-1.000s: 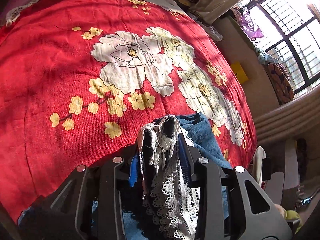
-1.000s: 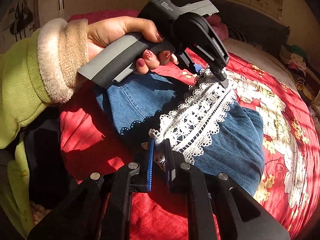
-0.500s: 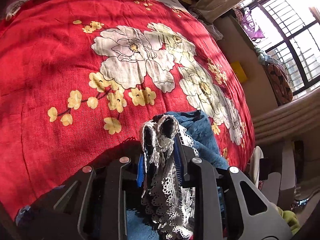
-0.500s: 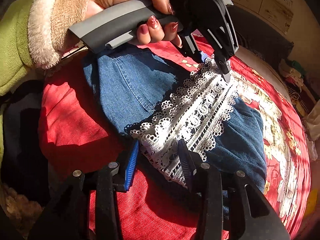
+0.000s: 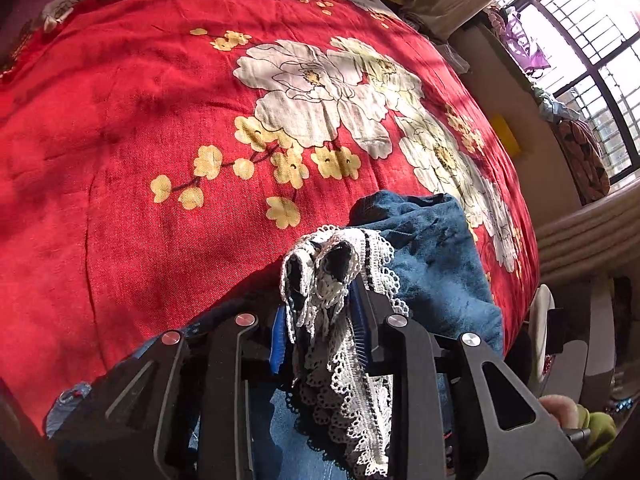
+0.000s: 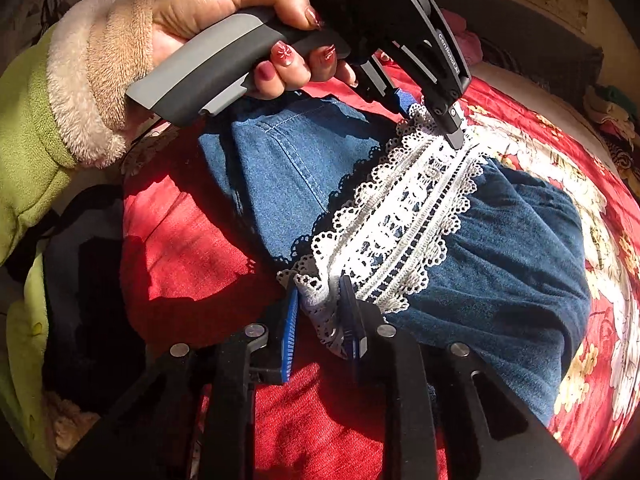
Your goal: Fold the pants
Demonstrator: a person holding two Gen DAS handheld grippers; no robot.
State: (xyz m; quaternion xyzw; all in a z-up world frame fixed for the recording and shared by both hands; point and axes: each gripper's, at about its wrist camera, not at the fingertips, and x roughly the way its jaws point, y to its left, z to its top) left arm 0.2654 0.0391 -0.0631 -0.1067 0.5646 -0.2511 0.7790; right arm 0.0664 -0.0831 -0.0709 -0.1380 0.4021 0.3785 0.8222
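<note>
Blue denim pants with a white lace band lie bunched on a red floral bedspread. My left gripper, held by a hand in a green, fleece-cuffed sleeve, pinches the far end of the lace. In the left wrist view that lace fills the gap between its pads as the jaws open slightly. My right gripper sits at the near lace corner. Its jaws are closing with the corner between them, and a gap shows beside the left pad.
The bedspread stretches wide beyond the pants to the left and far side. The bed's edge runs along the right, with a barred window, a ledge and piled cloth past it. A dark headboard stands behind the bed.
My right gripper was shut on the lace corner a second ago; it let go and its jaws now stand apart around it. The left gripper kept its hold on the lace.
</note>
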